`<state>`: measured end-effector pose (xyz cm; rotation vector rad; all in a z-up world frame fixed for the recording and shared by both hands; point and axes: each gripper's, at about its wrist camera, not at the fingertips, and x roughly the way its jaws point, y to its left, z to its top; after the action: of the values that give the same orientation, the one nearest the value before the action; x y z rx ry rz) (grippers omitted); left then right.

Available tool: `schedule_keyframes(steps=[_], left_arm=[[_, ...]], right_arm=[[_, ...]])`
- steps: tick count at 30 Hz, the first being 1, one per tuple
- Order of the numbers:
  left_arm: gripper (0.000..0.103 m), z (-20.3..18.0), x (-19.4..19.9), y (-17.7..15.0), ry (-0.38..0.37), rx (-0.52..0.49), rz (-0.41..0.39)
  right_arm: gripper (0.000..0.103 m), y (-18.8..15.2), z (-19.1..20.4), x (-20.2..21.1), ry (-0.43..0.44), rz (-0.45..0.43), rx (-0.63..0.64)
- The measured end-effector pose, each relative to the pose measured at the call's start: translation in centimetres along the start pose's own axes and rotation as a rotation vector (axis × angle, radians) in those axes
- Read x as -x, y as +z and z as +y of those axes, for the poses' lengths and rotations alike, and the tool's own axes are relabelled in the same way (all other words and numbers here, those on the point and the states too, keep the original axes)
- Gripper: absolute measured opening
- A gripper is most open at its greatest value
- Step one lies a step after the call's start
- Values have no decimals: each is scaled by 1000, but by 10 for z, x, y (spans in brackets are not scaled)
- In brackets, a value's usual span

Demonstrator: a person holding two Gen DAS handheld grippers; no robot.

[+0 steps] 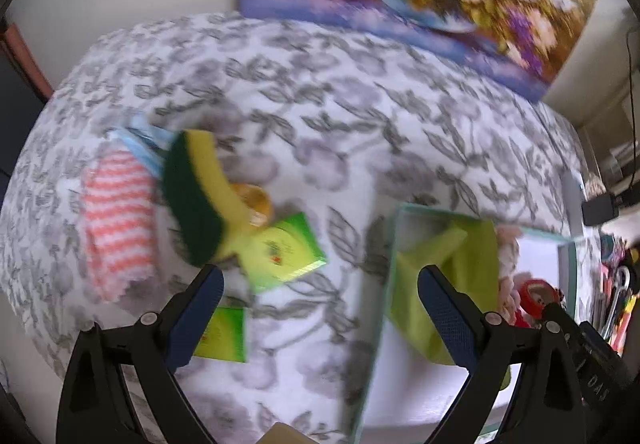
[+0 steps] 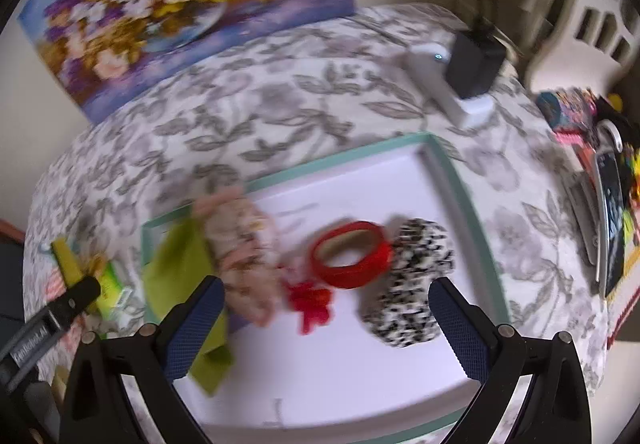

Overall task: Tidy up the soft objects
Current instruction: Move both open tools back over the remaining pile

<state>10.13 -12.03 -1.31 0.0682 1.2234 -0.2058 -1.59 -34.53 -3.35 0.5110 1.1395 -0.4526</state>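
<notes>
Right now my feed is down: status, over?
Both grippers open, empty. Green cloth, black-white scrunchie in tray. Sponge still outside.

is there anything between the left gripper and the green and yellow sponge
Nothing visible. The open left gripper has bare tablecloth up to the sponge, which leans on a green packet.

Left gripper (image 1: 320, 284), right gripper (image 2: 326, 298): black triangular finger frames, silver pivot screws, dark blue cross-hatched pads (image 2: 460, 332); white lettering on body.
</notes>
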Motion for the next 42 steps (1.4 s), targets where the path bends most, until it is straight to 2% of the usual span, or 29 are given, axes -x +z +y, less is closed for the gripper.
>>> schedule_keyframes(steps=[9,14,18,25,28,37,42], left_arm=[[98,59,31,9,117,64,-96],[98,87,40,10,122,91,-104],[98,119,44,10,170,134,-109],[98,173,41,8,212,230,-94],[98,189,38,7,205,263,-88],[98,206,18,2,166,291,-33],[98,216,-12,-4,151,316,53]], right_arm=[[103,-9,72,24,45,-60,133],[103,-22,122,25,69,-56,234],[103,-34,151,22,103,-36,287],[103,-47,190,10,165,-6,343],[103,-51,201,3,186,12,355],[103,-69,228,-23,188,90,404],[103,-83,240,-39,186,141,427]])
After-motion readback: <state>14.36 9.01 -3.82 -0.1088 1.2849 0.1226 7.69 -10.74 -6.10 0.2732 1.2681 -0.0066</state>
